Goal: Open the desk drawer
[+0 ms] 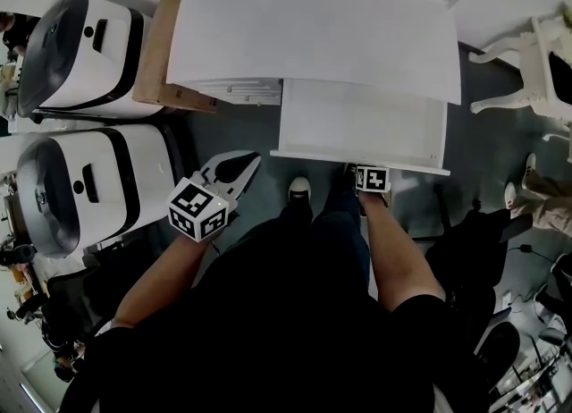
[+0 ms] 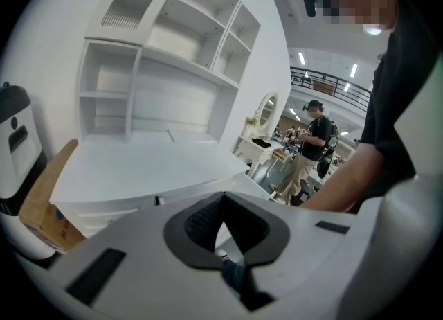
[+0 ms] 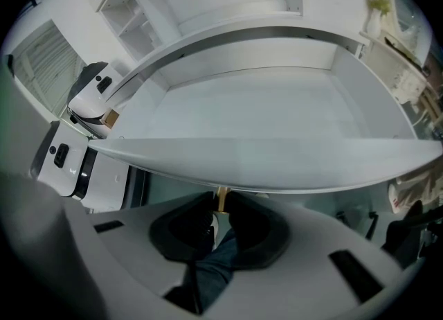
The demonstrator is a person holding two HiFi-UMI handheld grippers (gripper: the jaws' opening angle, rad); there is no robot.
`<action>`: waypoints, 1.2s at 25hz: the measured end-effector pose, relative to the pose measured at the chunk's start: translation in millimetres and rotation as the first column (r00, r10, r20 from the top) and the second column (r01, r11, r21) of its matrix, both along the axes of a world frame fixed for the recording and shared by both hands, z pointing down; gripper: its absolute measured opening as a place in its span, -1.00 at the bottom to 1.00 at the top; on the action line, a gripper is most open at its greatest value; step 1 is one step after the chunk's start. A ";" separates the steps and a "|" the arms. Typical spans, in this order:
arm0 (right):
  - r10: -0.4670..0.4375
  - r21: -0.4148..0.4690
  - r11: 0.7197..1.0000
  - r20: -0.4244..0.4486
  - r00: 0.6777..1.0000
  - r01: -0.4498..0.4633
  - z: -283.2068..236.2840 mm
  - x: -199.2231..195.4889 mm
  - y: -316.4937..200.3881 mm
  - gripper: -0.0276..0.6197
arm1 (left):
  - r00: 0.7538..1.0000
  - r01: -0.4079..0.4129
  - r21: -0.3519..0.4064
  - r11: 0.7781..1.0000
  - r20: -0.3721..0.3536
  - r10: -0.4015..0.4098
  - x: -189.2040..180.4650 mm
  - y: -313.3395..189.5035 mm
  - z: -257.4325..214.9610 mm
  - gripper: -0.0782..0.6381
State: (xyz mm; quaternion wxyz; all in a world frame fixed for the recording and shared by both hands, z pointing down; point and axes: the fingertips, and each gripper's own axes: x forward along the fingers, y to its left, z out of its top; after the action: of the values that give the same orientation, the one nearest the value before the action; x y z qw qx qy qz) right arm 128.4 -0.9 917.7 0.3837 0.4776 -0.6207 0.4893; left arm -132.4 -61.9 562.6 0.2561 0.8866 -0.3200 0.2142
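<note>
Right gripper view shows the right gripper (image 3: pixel 221 209) fingers clamped on the brass knob (image 3: pixel 221 198) at the drawer (image 3: pixel 263 114) front. From the knob, the part-open drawer runs back beneath the tabletop (image 1: pixel 313 36). The left gripper (image 1: pixel 237 168), closed and empty, sits farther left.

Floor (image 1: pixel 234 130): dark grey.
Far centre: white desk (image 1: pixel 313 36) stands on it.
Left: two white appliances, far (image 1: pixel 85 45) and near (image 1: pixel 94 183).
Far left, beside the desk: cardboard box (image 1: pixel 156 49).
Far right: white chair (image 1: pixel 536 67).

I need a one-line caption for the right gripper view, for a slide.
Right tool grips the brass knob of the open white drawer.
</note>
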 end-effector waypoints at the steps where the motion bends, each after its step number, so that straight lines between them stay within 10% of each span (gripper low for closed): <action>1: -0.002 -0.003 1.000 0.000 1.000 0.002 -0.1 -0.3 3.6 -0.68 | 1.000 -0.003 -0.001 1.000 -0.001 0.003 1.4 0.7 0.4 -0.76; 30: -0.023 -0.019 1.000 0.023 0.999 0.024 -1.4 -0.2 13.5 -0.68 | 1.000 -0.015 0.001 1.000 -0.008 0.015 20.0 12.9 -0.2 -0.76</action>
State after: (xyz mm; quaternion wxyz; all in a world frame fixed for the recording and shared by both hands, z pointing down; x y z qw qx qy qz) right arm 128.2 12.7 916.3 0.3869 0.4607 -0.6259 0.4963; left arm -112.4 -49.0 562.3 0.2555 0.8898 -0.3126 0.2127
